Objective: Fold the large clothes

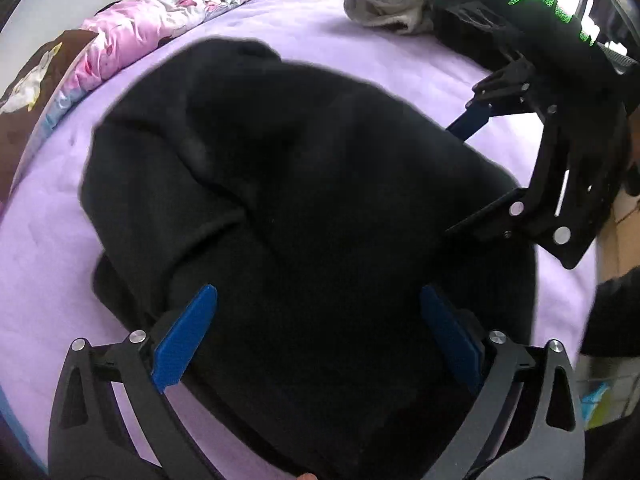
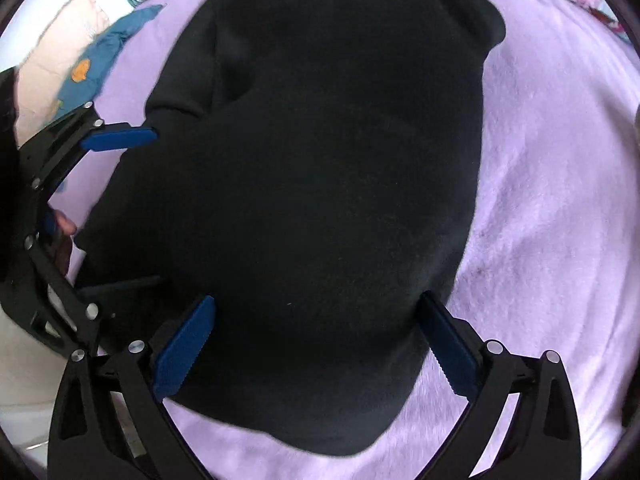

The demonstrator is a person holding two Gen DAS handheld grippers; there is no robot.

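Two pairs of tongs are seen spread wide over a black garment (image 1: 288, 208), which is bunched in folds on the lilac bed (image 1: 44, 264). Nothing is gripped by the left tongs (image 1: 316, 332) or the right tongs (image 2: 316, 344). A grey sock (image 1: 388, 0) is spotted near the bed's far edge, a floral quilt (image 1: 160, 16) along another edge.

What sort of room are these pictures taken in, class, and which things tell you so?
Most likely a bedroom. The black garment lies on a bed with a lilac sheet, a flowered quilt along its edge and socks lying loose.
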